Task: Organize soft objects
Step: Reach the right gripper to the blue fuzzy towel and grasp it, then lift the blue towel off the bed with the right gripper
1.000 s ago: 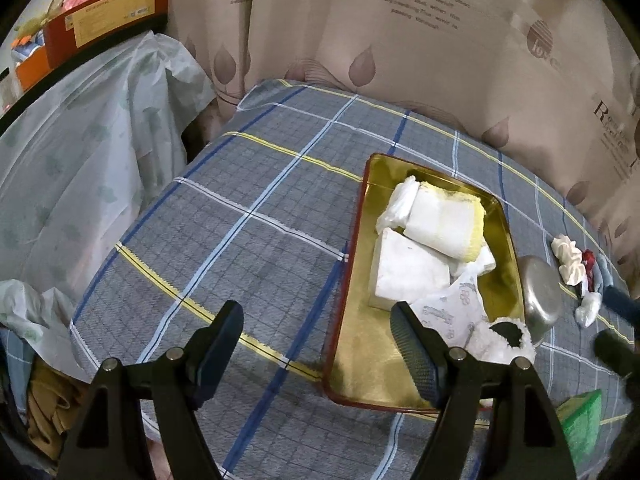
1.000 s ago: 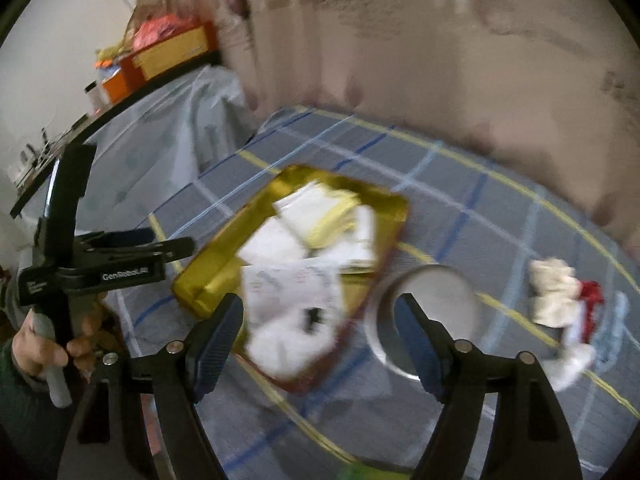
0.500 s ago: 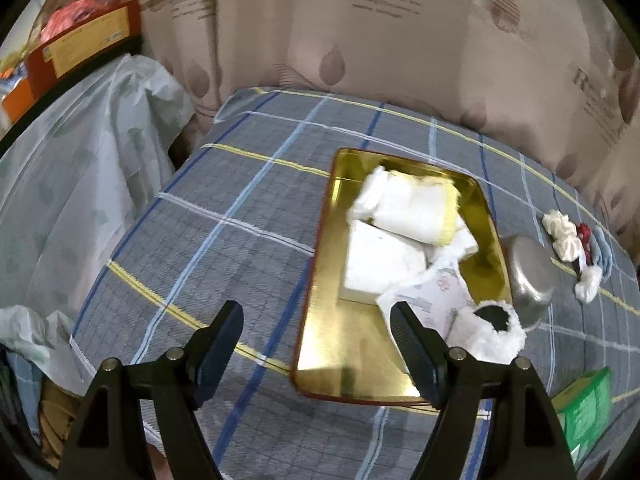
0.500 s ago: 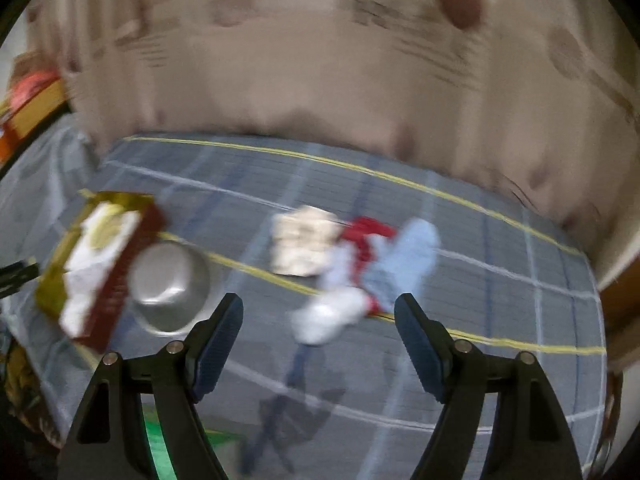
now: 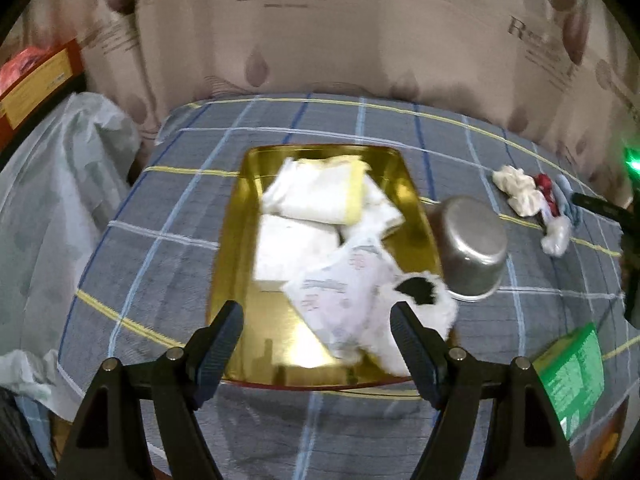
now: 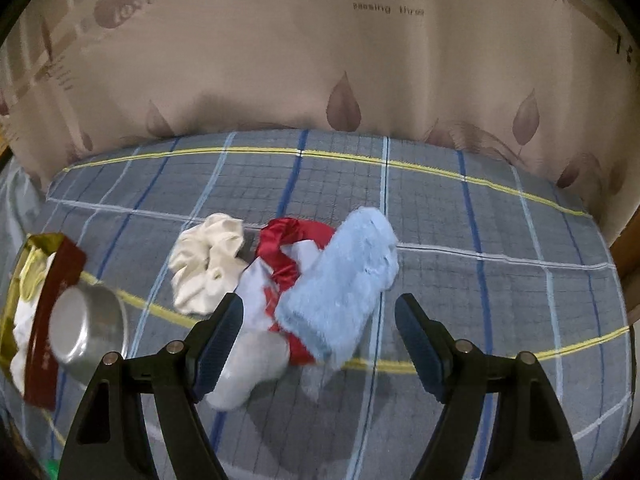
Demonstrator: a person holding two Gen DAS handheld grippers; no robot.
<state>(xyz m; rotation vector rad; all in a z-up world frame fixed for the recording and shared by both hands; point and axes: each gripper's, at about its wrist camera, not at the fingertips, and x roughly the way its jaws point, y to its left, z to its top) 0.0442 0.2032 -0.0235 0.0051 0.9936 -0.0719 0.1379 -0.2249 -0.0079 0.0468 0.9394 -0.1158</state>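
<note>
The left gripper (image 5: 316, 344) hung over the near end of a gold tray (image 5: 240, 248) with its jaws wide apart and nothing between them. The tray lay on a surface covered with a grey plaid cloth (image 5: 168, 248) and held folded white pads (image 5: 316, 196), a printed white packet (image 5: 344, 292) and a fluffy white piece with a black patch (image 5: 420, 300) that spilled over the tray's right rim. An upturned metal bowl (image 5: 468, 248) stood just beside that rim, touching the fluffy piece. A green box (image 5: 572, 372) sat at the near right corner of the cloth, and pale plastic sheeting (image 5: 52, 200) draped whatever stood to the left.

The right gripper (image 6: 320, 340) hovered with its jaws spread open and empty above a loose heap of soft things well to the right of the tray. In that heap a cream scrunchie (image 6: 208, 260) lay on the left, a red satin scrunchie (image 6: 288, 240) in the middle, a light blue fuzzy sock (image 6: 344, 280) slanted across it, and a pale grey sock (image 6: 256, 360) nearest, partly hidden behind the left finger. A beige curtain (image 6: 320, 60) printed with leaves and lettering hung close behind the far edge of the cloth.
</note>
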